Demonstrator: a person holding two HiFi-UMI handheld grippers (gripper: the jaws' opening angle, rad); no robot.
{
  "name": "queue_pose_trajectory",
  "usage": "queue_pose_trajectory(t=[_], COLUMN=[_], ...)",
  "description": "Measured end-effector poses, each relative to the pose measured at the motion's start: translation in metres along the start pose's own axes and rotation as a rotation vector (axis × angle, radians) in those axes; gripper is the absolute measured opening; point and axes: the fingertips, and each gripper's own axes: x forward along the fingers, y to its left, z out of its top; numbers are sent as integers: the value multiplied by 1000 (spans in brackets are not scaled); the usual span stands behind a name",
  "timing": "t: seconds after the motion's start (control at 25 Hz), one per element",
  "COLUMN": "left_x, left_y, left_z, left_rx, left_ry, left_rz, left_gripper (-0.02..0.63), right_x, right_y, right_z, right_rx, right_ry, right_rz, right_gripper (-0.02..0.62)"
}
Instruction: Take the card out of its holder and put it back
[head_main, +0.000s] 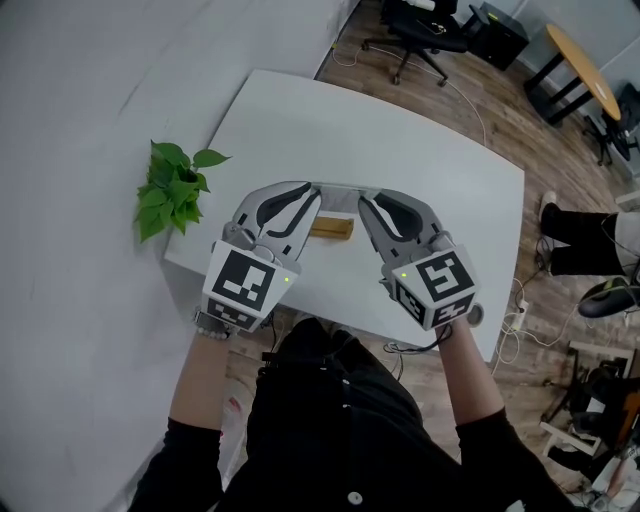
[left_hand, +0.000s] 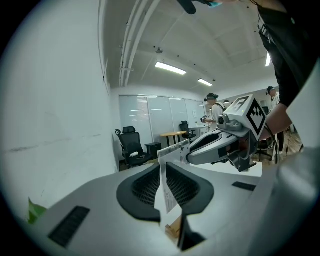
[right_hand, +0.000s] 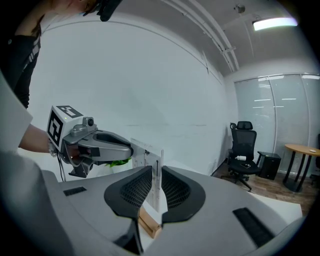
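Observation:
A white printed card (left_hand: 168, 186) stands upright between my two grippers, one at each end of it. In the head view it shows only as a thin grey edge (head_main: 338, 187) above the small wooden holder (head_main: 332, 229) on the white table (head_main: 420, 160). My left gripper (head_main: 312, 192) is shut on the card's left end, my right gripper (head_main: 366, 196) on its right end. The card (right_hand: 153, 186) reaches down to the wooden holder (right_hand: 148, 223), also visible under the left jaws (left_hand: 174, 229). I cannot tell whether its lower edge sits in the slot.
A small green potted plant (head_main: 172, 188) stands at the table's left edge by the wall. Beyond the table are a black office chair (head_main: 418, 32) and a round wooden table (head_main: 582, 66). A person's legs (head_main: 585, 240) are on the floor to the right.

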Motion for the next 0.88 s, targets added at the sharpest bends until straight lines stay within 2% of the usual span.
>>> queue_pose_trajectory(t=[0.88], left_x=[15], left_y=[-7], left_z=[-49], left_rx=[-40], left_ry=[54], left_rz=[-51], left_gripper=[51], right_x=[18], right_y=[-1], right_z=[-47], right_rx=[39], right_ry=[74], right_rz=[8], right_gripper=[91])
